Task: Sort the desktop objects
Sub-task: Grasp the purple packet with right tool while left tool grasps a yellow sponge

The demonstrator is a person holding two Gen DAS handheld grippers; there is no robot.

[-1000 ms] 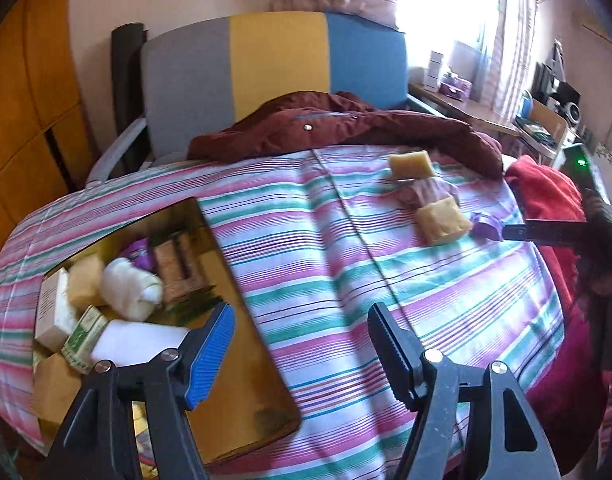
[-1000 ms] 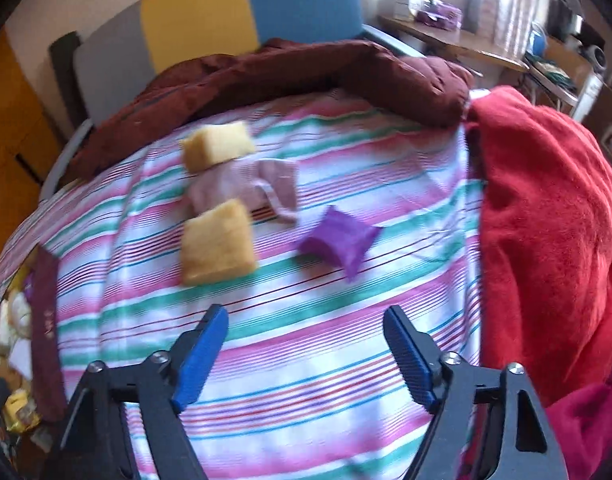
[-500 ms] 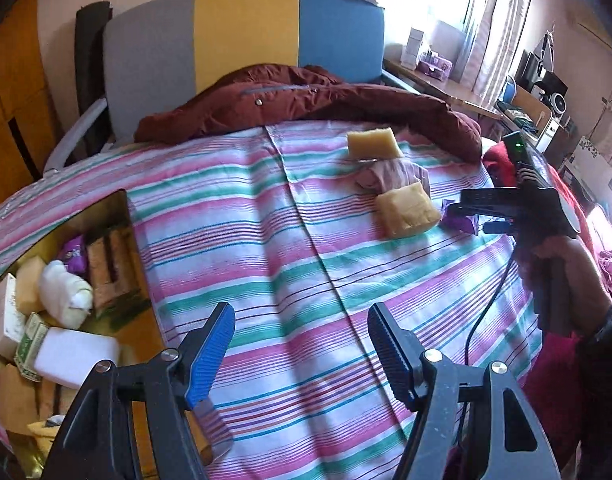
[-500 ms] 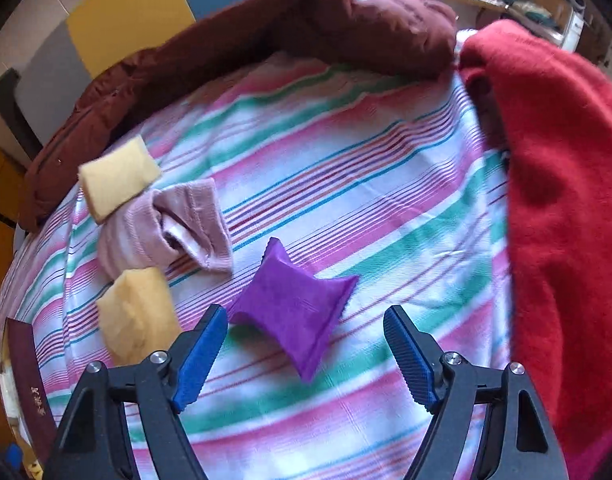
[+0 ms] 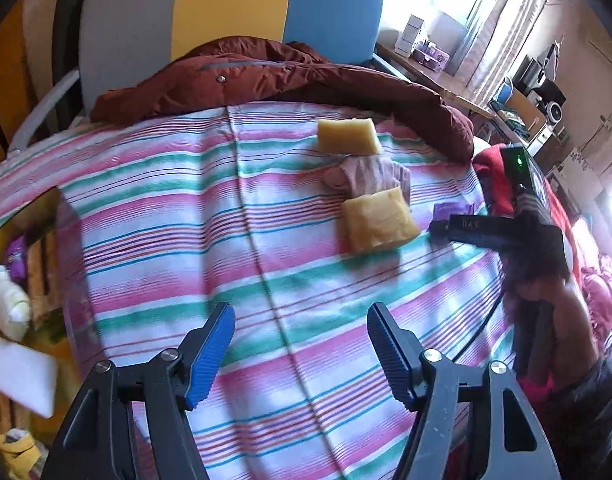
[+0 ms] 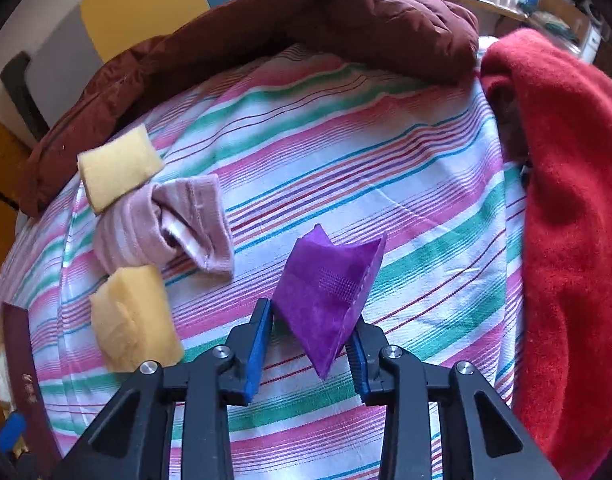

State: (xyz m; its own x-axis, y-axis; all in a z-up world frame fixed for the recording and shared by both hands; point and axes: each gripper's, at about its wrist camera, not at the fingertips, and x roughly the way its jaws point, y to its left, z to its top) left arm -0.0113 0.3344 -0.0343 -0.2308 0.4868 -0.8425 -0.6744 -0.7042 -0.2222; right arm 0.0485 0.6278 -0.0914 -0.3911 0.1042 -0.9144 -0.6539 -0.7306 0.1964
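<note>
- Left wrist view: left gripper [image 5: 300, 354] at bottom centre, jaws spread wide, nothing between them, only striped sheet [image 5: 210, 240] underneath.
- Upper right of centre: two yellow sponges [image 5: 348, 137] [image 5: 379, 220] with a pink striped sock [image 5: 366, 176] bunched between, touching both.
- Just right of the nearer sponge: scrap of purple pouch [image 5: 452, 212] showing, mostly hidden behind the right gripper [image 5: 440, 229] reaching in from the right edge; jaw state not readable from here.
- Far left edge: open box [image 5: 46, 272] with sorted items, well apart from the pouch, on the left gripper's side.
- Right wrist view: right gripper [image 6: 310, 338] at bottom centre, jaws narrowed onto the purple pouch [image 6: 328, 296]; blue pads pressing both flanks, pouch buckled into a standing V.
- Pouch long axis running up-frame, away from the jaws; lower corner poking down between the pads.
- Sock [image 6: 166, 226] and sponges [image 6: 118, 168] [image 6: 136, 318] to the left, apart from the pouch; red blanket [image 6: 566, 220] filling the right side.
- Judgement: pouch in right-hand grip; coming move a carry leftward across the sheet to the box, lying at far left of frame.
</note>
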